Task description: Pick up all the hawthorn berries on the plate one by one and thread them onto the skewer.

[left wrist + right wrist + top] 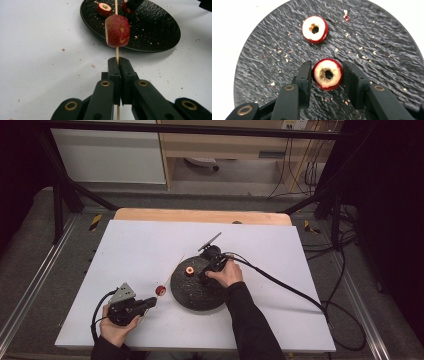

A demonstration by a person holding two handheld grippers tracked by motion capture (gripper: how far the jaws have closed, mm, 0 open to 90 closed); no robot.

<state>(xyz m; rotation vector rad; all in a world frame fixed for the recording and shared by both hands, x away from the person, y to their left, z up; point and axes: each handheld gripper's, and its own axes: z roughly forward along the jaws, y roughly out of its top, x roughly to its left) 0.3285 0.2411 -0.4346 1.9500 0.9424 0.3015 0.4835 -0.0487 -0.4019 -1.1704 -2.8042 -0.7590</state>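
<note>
A thin wooden skewer [117, 52] is clamped between the jaws of my left gripper [118, 62], which is shut on it. One red fruit piece [117, 30] is threaded on the skewer, hanging just above the white table near the black plate [155, 27]. In the high view the left gripper [150, 304] sits at the front left, with the threaded fruit [160, 290] beside the plate's edge. On the plate, my right gripper [327, 72] is shut on a cored red fruit piece [328, 82], its pads against the sides. A second cored piece [314, 29] lies loose farther along the plate.
The round black plate [192, 297] sits mid-table on a white sheet [150, 245], with crumbs scattered on both. A wooden table edge [200, 215] runs along the back. Black cables [300, 295] trail off to the right from the right gripper.
</note>
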